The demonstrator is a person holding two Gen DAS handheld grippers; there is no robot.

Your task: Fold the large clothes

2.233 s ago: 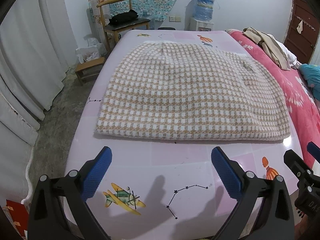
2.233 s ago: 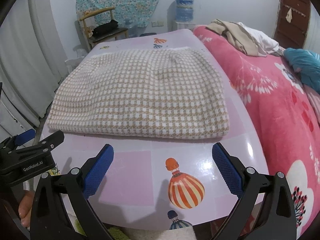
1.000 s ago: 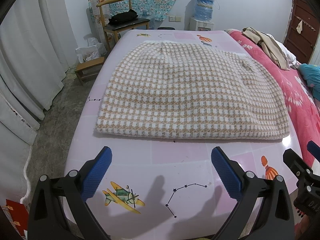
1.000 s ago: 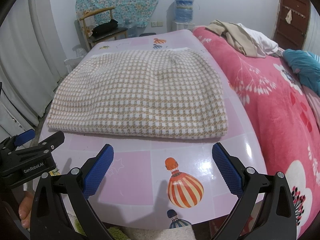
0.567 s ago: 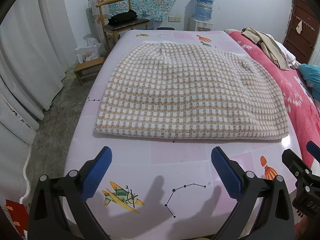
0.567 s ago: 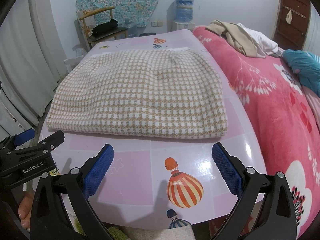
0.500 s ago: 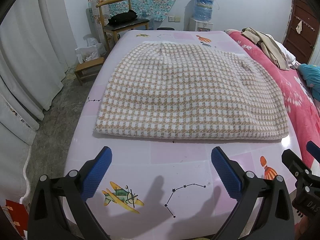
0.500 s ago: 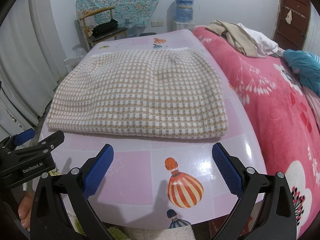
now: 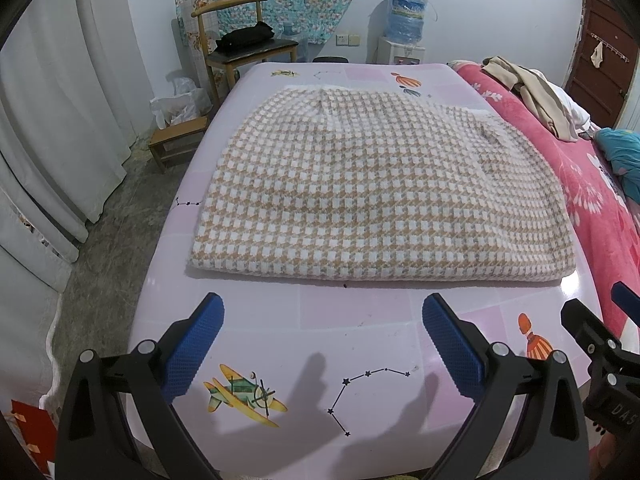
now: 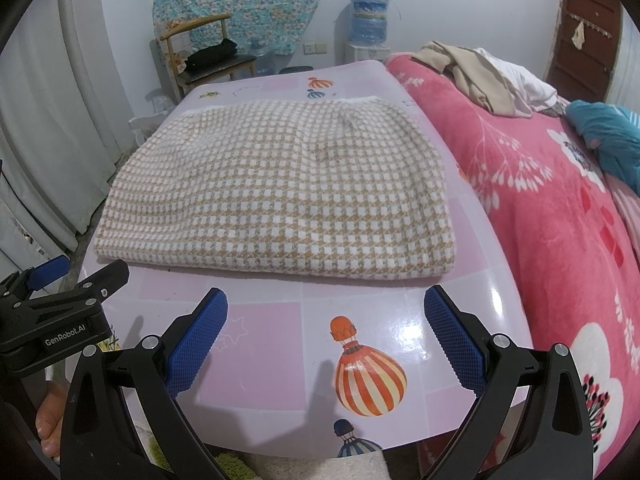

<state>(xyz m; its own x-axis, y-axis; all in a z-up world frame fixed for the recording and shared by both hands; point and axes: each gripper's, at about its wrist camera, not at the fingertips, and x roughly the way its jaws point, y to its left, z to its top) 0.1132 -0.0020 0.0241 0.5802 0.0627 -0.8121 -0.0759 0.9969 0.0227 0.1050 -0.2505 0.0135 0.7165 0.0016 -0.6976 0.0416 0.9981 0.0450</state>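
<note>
A tan-and-white checked knit garment lies folded flat on the pink printed table; it also shows in the right wrist view. My left gripper is open and empty, held above the table's near edge, short of the garment's front hem. My right gripper is open and empty, also short of the hem, toward its right corner. The left gripper's body shows at the left of the right wrist view.
A red floral blanket covers the bed right of the table, with beige clothes and a teal item on it. A wooden chair, a small stool and white curtains stand on the left.
Nothing has visibly changed; both grippers hold almost still in front of the garment.
</note>
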